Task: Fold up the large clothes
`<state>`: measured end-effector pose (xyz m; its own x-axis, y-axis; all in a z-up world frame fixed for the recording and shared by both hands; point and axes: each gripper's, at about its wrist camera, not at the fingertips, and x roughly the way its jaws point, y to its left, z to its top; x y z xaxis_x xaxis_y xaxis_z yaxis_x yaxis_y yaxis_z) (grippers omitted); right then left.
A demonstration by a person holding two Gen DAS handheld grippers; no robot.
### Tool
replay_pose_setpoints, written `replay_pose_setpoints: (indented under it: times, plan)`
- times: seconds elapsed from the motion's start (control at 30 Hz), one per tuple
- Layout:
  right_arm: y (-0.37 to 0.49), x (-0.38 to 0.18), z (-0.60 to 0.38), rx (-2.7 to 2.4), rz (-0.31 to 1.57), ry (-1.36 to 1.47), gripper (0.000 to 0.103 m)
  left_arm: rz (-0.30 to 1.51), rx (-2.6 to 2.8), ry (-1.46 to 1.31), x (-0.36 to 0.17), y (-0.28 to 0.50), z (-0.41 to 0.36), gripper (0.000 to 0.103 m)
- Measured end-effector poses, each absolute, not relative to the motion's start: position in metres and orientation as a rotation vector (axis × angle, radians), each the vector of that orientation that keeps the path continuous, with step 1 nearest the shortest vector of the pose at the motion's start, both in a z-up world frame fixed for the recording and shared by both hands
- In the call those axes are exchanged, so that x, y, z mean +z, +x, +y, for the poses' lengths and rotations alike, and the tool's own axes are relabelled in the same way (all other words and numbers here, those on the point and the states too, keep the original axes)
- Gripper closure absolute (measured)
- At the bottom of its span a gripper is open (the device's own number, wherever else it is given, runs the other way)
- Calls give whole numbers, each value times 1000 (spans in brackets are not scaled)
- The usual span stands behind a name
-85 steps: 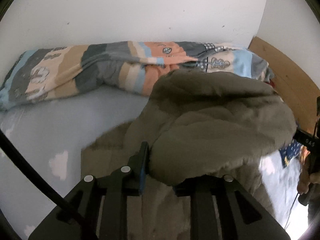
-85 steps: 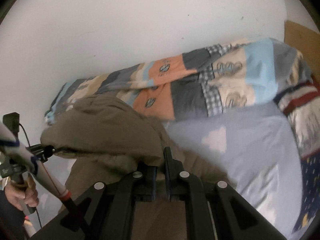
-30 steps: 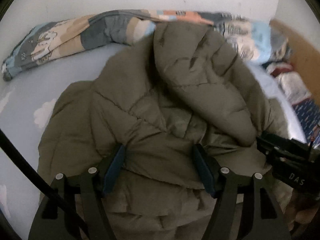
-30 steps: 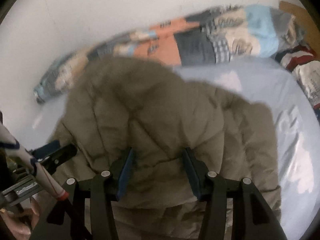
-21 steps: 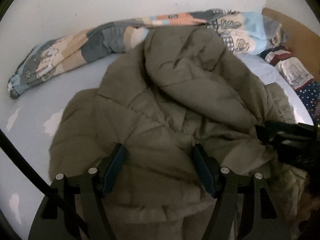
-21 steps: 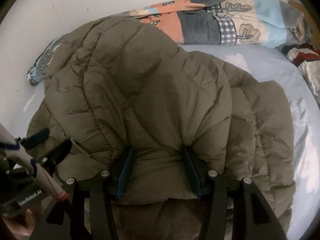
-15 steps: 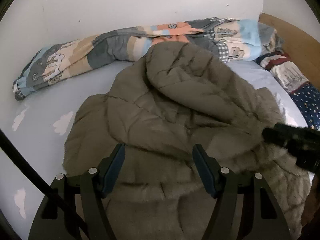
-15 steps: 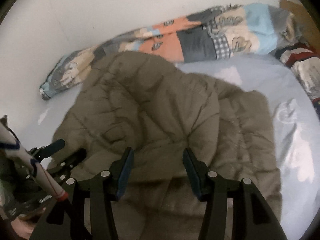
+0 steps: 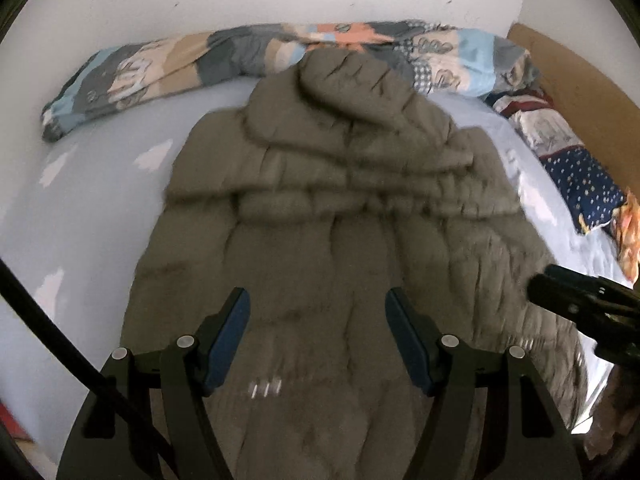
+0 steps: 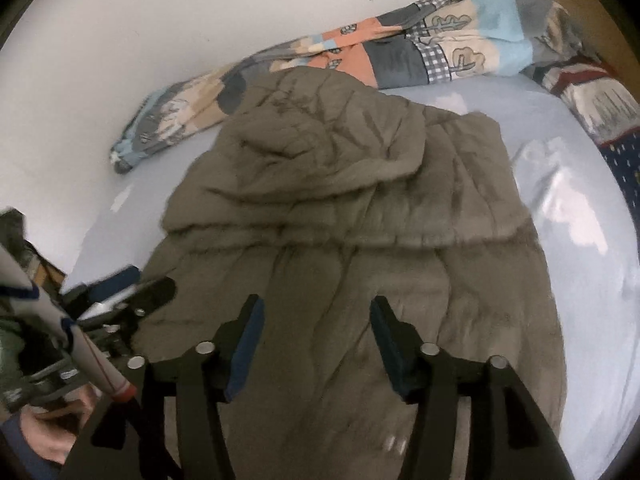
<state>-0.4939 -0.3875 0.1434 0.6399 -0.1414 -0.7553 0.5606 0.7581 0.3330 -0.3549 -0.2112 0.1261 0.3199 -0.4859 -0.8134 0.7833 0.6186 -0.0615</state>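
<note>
Olive-brown quilted puffer coat (image 9: 344,216) lying on pale blue bedsheet (image 9: 92,200).
My left gripper (image 9: 318,324) gapes empty; my right gripper (image 10: 316,320), jaws just widened, holds nothing.

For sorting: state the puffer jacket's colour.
Olive-brown jacket, plain quilted; clearest in the right wrist view.
</note>
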Motion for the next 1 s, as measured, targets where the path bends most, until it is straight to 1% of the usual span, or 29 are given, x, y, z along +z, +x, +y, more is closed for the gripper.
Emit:
replay_pose_setpoints:
  times: [0.17, 0.3, 0.43, 0.57, 0.7, 0.9, 1.0]
  plan:
    - [-533, 133, -343, -430, 822, 553, 39, 948, -800, 359, 106, -377, -160, 34]
    - [-562, 118, -318, -465, 851, 548, 39, 987, -743, 355, 84, -388, -133, 34]
    - [-587, 100, -305, -505, 881, 569, 39, 969, -707, 397, 68, -399, -124, 34]
    - [-594, 86, -300, -539, 913, 521, 39, 971, -684, 470, 48, -400, -128, 34]
    - [-601, 60, -298, -548, 969, 491, 39, 978, -689, 485, 38, -400, -132, 24]
    - [-609, 49, -287, -533, 952, 408, 36, 969, -665, 490, 34, -405, -135, 20]
    - [-613, 47, -287, -527, 943, 420, 36, 959, -666, 499, 32, -405, -134, 18]
